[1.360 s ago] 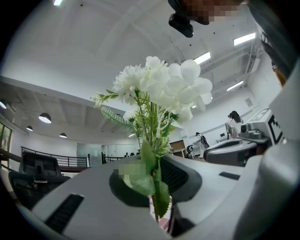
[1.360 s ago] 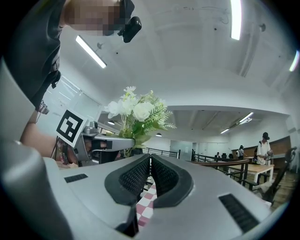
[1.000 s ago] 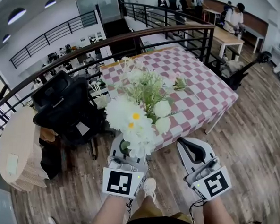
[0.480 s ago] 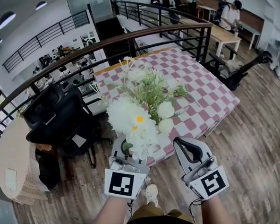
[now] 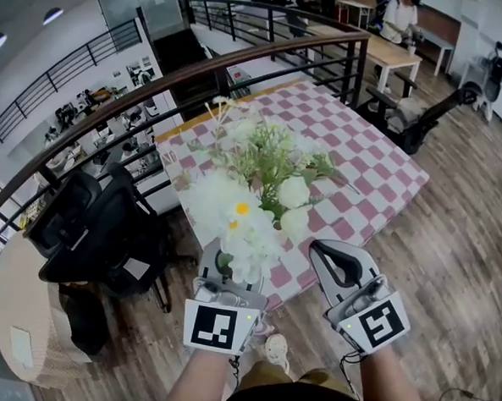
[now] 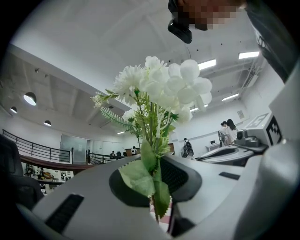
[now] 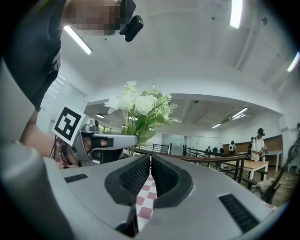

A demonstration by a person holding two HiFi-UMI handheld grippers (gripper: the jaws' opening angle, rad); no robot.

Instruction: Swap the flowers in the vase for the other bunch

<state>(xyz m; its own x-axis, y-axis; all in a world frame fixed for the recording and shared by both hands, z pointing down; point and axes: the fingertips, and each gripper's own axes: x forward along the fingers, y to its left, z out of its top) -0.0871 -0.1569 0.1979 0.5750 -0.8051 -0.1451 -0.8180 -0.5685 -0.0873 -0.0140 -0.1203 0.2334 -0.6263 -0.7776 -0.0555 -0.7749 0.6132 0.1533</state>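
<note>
Gripping a bunch of white flowers (image 5: 249,200) by the stems, the left gripper (image 5: 228,274) held the blooms upright, its jaws clenched on the stalks just below the lowest leaves. A table (image 5: 368,164) with a pink-checked cloth stood ahead. To the right, the right gripper (image 5: 342,264) was empty, its jaws pressed together, apart from the flowers.

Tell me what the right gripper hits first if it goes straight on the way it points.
Likely the railing: the right gripper, jaws together, looks to pass above the checked table, whose top shows below its tips, toward the railing behind it. Depth is unclear; it might clip the table.
</note>
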